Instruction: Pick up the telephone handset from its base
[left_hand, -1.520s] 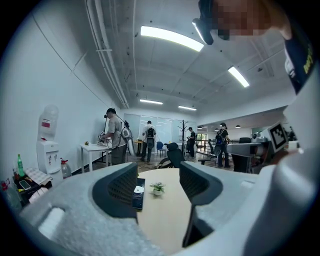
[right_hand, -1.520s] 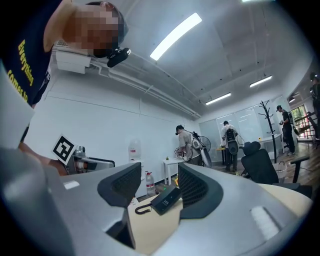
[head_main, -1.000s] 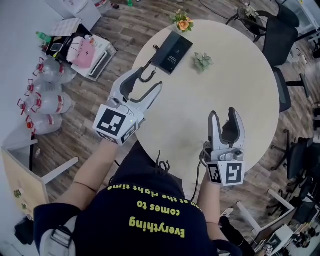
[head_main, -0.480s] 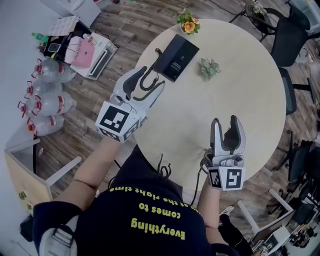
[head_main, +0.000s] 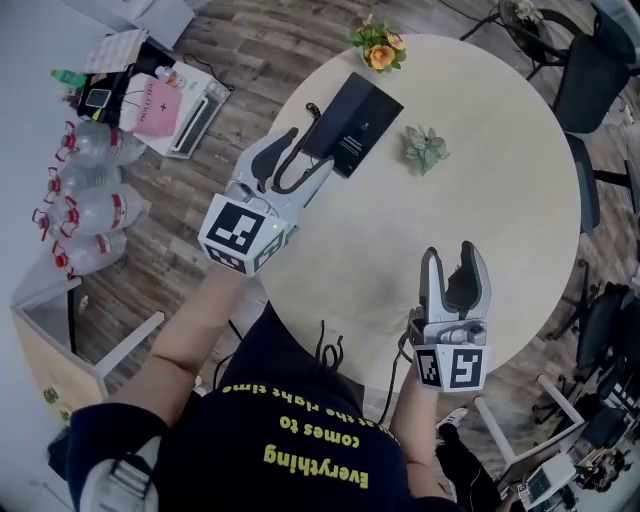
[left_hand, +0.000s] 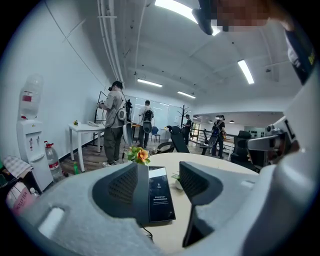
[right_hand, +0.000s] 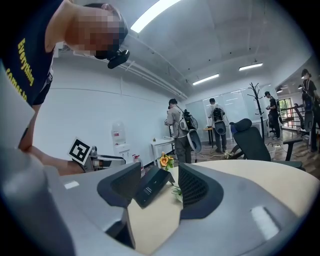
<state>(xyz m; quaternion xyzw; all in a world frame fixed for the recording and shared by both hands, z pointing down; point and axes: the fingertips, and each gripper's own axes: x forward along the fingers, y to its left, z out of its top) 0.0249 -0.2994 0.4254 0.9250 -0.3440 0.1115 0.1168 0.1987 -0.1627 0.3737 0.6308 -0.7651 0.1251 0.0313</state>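
- So, my left claw (head_main: 303, 155) hangs wide open and empty, lined up on the black telephone (head_main: 360, 120). I reckon the handset's on its base, at the table's (head_main: 500, 200) far-left edge.
- My right claw (head_main: 455, 262) is open and empty too, parked well apart.
- The curly cord (head_main: 290, 165) runs under my left jaws.
- Flowers (head_main: 378, 50) and a succulent (head_main: 425, 148) stand near the phone, so either could get bumped.

The person's dark shirt (head_main: 300, 440) is showing yellow print, upside down in the head view: "Everything", "comes to" and, partly hidden, "the right time". The black telephone (head_main: 355, 122) on the desk (head_main: 500, 200) is carrying small white lines, too small to read.
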